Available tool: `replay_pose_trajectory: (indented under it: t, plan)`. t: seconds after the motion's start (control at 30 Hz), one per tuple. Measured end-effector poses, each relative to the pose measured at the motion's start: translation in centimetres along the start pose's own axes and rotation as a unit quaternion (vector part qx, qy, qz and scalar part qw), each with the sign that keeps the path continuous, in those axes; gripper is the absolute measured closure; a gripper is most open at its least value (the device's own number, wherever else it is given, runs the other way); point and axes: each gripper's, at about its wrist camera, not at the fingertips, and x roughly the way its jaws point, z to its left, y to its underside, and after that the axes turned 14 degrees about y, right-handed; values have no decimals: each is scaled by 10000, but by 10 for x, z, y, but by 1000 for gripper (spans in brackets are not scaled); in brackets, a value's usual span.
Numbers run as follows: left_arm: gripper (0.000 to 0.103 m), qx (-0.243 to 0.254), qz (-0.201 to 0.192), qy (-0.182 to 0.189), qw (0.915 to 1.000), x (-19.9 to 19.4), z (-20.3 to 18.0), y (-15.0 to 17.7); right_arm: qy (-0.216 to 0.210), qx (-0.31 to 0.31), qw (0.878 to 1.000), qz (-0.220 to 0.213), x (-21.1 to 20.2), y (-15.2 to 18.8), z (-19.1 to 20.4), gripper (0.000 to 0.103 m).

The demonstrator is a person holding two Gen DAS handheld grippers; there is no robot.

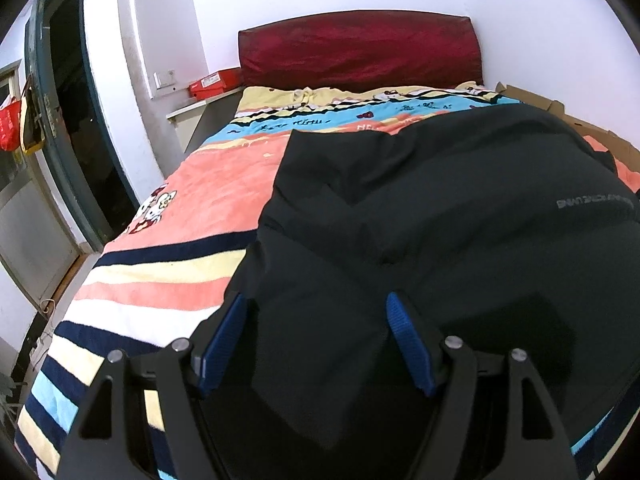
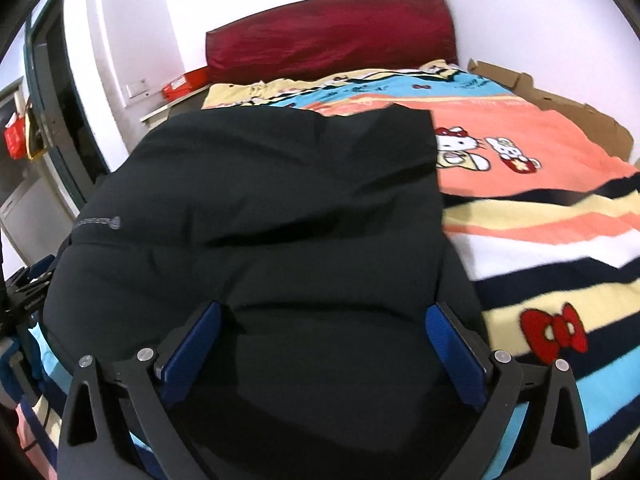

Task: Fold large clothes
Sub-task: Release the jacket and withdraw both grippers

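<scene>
A large black garment (image 1: 440, 220) lies spread on the bed's striped cartoon blanket (image 1: 200, 192); small grey lettering shows near one side. In the left wrist view my left gripper (image 1: 316, 300) hovers over the garment's near left part, jaws wide apart, blue pads (image 1: 408, 336) empty. In the right wrist view the same garment (image 2: 280, 208) fills the left and centre, and my right gripper (image 2: 324, 308) stands open above its near edge, nothing between its blue pads (image 2: 452, 344). The garment's right edge runs down beside the right finger.
A dark red headboard cushion (image 1: 360, 50) backs the bed against a white wall. Flattened cardboard (image 2: 560, 100) lies along the bed's far right side. A red box (image 1: 212, 84) sits on a bedside shelf. A dark doorway (image 1: 80, 100) stands at the left.
</scene>
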Motion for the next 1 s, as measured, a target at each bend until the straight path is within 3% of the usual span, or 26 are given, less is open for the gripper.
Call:
replay_pose_trajectory:
  t: [0.53, 1.0]
  plan:
    - [31, -71, 377, -246, 9990, -22, -5, 4, 572, 412, 9965, 451, -21, 26, -45, 4]
    - [31, -398, 321, -103, 9986, -111, -10, 16, 678, 723, 9933, 586, -102, 42, -68, 3]
